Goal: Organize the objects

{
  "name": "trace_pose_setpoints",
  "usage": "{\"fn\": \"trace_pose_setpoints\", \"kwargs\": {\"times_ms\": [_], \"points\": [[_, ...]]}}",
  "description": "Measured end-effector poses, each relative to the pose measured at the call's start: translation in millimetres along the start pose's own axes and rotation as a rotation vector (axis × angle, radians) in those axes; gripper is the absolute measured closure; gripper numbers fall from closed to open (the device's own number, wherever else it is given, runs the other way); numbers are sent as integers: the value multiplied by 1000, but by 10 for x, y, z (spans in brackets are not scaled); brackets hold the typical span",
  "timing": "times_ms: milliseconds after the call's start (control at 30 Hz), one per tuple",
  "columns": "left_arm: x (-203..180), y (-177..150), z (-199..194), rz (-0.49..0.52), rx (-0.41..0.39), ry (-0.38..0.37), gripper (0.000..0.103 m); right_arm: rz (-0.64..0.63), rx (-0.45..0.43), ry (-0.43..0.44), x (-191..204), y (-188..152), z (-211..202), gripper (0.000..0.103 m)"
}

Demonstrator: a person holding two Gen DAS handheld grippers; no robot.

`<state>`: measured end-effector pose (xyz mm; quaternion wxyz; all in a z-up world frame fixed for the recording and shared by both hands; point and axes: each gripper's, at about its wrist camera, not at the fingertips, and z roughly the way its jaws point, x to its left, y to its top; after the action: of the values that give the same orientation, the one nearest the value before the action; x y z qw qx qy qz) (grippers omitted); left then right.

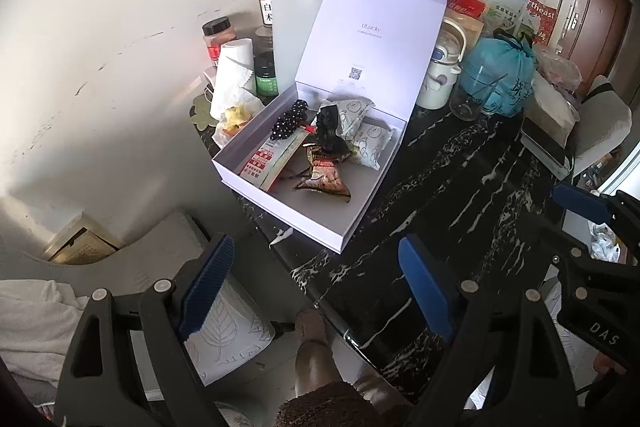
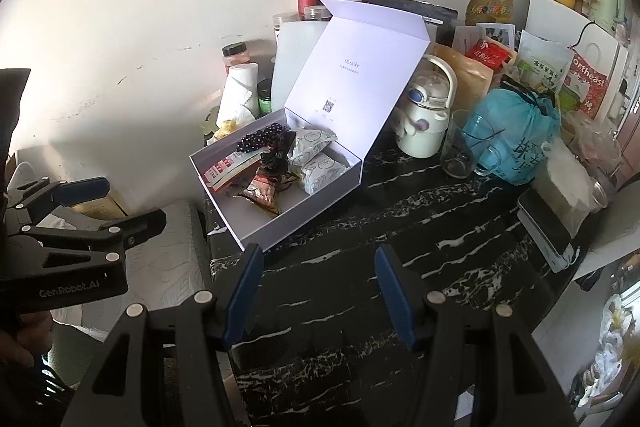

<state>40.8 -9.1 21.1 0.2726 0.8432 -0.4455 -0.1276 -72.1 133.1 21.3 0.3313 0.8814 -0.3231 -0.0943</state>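
Observation:
A white gift box (image 1: 344,231) (image 2: 260,231) stands open on the black marble table (image 1: 460,187) (image 2: 400,219), its lid (image 1: 380,35) (image 2: 356,67) raised. Inside lie a black beaded hair tie (image 1: 290,119) (image 2: 260,139), a red-and-white packet (image 1: 272,159) (image 2: 226,167), a brown triangular packet (image 1: 324,181) (image 2: 262,197), a black bow (image 1: 330,131) and two white snack packs (image 1: 370,143) (image 2: 322,171). My left gripper (image 1: 316,291) is open and empty, in front of the box at the table's edge; it also shows in the right wrist view (image 2: 116,203). My right gripper (image 2: 316,291) is open and empty above the table, to the right of the box.
Jars (image 1: 218,35), a paper roll (image 1: 234,75), a white kettle (image 2: 426,107), a glass mug (image 2: 464,147), a blue bag (image 2: 516,135) and food pouches (image 2: 540,67) crowd the back of the table. A flat device (image 2: 546,227) lies at the right edge. A cushioned seat (image 1: 168,255) stands left of the table.

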Motion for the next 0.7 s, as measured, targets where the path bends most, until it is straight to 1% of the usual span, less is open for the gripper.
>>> {"fn": "trace_pose_setpoints", "kwargs": {"times_ms": [700], "points": [[-79,-212,-300,19,-32,32,19,6,-28,-4,-34,-205,-273,44]]}}
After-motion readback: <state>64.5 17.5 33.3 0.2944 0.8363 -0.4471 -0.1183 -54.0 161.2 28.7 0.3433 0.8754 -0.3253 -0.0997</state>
